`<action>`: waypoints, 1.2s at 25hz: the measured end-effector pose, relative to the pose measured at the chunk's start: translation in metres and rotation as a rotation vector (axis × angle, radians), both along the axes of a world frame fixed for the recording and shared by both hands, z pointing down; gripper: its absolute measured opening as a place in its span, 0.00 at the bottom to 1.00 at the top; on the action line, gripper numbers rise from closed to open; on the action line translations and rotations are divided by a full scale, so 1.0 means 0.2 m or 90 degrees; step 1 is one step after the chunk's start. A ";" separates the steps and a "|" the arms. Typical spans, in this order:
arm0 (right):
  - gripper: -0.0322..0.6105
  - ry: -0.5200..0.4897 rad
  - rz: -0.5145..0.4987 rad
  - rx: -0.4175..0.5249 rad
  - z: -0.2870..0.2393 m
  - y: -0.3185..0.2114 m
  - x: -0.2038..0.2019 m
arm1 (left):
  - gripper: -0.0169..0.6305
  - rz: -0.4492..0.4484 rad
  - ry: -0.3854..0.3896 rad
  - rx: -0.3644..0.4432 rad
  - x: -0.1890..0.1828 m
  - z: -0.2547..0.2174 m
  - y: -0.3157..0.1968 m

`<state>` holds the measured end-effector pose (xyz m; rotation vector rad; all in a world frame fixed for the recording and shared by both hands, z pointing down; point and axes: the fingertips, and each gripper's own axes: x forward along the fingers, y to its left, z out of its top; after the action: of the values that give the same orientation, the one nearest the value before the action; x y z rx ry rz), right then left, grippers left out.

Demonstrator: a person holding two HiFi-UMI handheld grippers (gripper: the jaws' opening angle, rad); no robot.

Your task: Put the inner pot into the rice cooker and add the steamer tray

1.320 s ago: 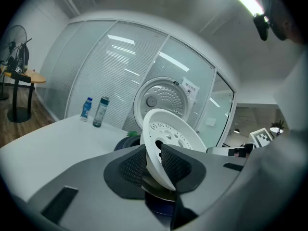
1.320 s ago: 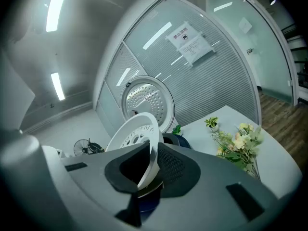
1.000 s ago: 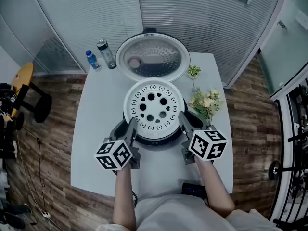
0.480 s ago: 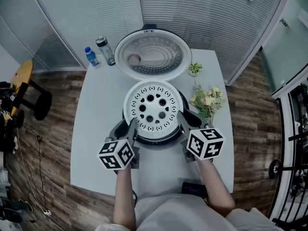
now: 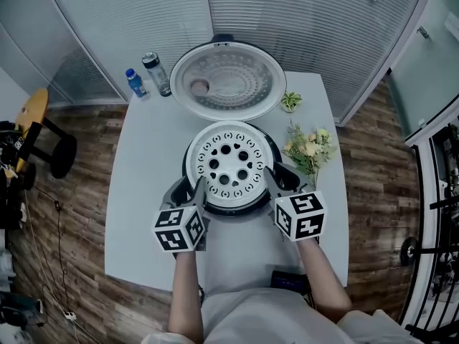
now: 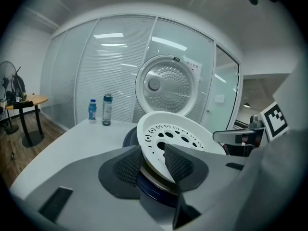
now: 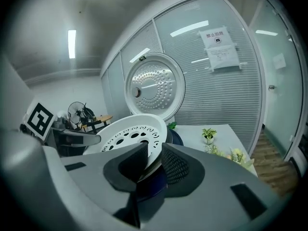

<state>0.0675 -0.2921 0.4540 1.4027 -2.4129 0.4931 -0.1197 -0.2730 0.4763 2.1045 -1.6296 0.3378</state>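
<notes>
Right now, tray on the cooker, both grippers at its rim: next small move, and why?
Probably draw both grippers straight back off the rim. The tray lies flat on the cooker; left gripper and right gripper jaws have just been opening, rim between them, grip apparently loose. Lifting first might tip the tray.

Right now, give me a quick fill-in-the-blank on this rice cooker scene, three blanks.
The round white perforated steamer tray sits on the dark rice cooker body, whose round metal lid stands ____.
In the head view, the pale flower bunch lies to the tray's ____.
The plastic drink bottles on the white table number ____.
Missing: open; right; two.
</notes>
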 end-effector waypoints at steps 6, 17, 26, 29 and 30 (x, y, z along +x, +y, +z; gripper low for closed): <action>0.18 0.031 0.005 0.008 0.02 -0.01 0.01 | 0.26 0.005 -0.025 -0.011 0.02 0.02 -0.02; 0.19 0.051 0.000 0.006 0.01 -0.01 0.01 | 0.39 0.008 -0.118 -0.006 0.01 0.03 -0.03; 0.19 0.014 0.028 0.009 -0.05 0.07 0.07 | 0.39 -0.024 -0.083 0.025 -0.05 -0.06 0.05; 0.19 0.005 0.029 0.004 -0.05 0.12 0.08 | 0.39 -0.015 -0.073 0.029 -0.03 -0.08 0.09; 0.19 0.003 0.030 0.003 -0.05 0.14 0.08 | 0.39 -0.010 -0.069 0.030 -0.02 -0.08 0.11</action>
<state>0.0828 -0.2638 0.4437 1.4638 -2.3846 0.4946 -0.1246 -0.2507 0.4603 2.1399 -1.7311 0.4184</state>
